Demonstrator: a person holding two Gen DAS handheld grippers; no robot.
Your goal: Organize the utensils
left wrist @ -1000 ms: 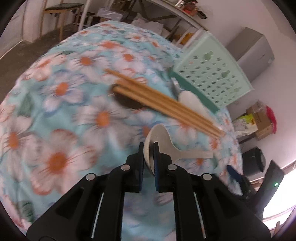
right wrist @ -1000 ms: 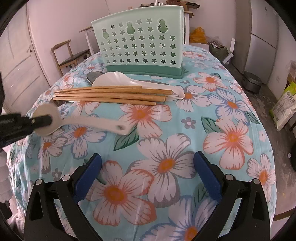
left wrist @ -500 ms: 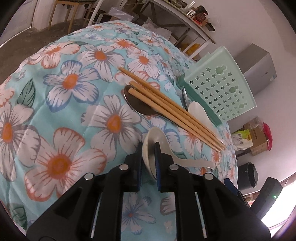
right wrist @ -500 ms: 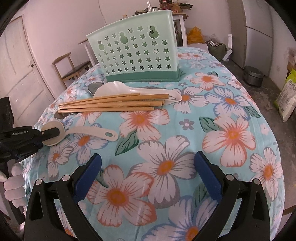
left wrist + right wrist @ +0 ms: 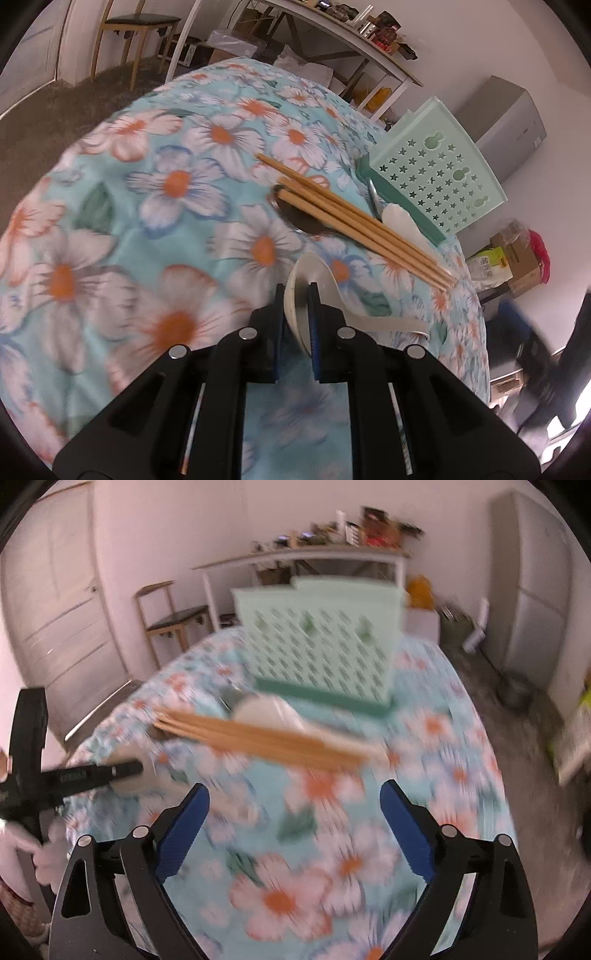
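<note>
My left gripper (image 5: pixel 297 295) is shut on the bowl of a white ceramic spoon (image 5: pixel 314 273), whose handle runs off to the right above the floral cloth. Beyond it lie several wooden chopsticks (image 5: pixel 354 218) across a dark metal spoon (image 5: pixel 306 223) and a white spoon (image 5: pixel 400 221). A mint-green holder with star holes (image 5: pixel 436 177) stands behind them. In the blurred right wrist view my right gripper (image 5: pixel 295 801) hangs over the cloth with its jaws wide and closing, nothing between them. The chopsticks (image 5: pixel 258 738), the holder (image 5: pixel 321 646) and the left gripper (image 5: pixel 125 770) show there too.
The table's floral cloth (image 5: pixel 177 184) drops away at its rounded edges. A wooden chair (image 5: pixel 170 620), a shelf rack (image 5: pixel 295 559) and a grey cabinet (image 5: pixel 506 118) stand around the room. A gloved hand (image 5: pixel 48 856) holds the left gripper.
The right gripper has risen and tilted, so its view is now blurred and its jaws stand slightly narrower. The left gripper has shifted a little with the white spoon still in it.
</note>
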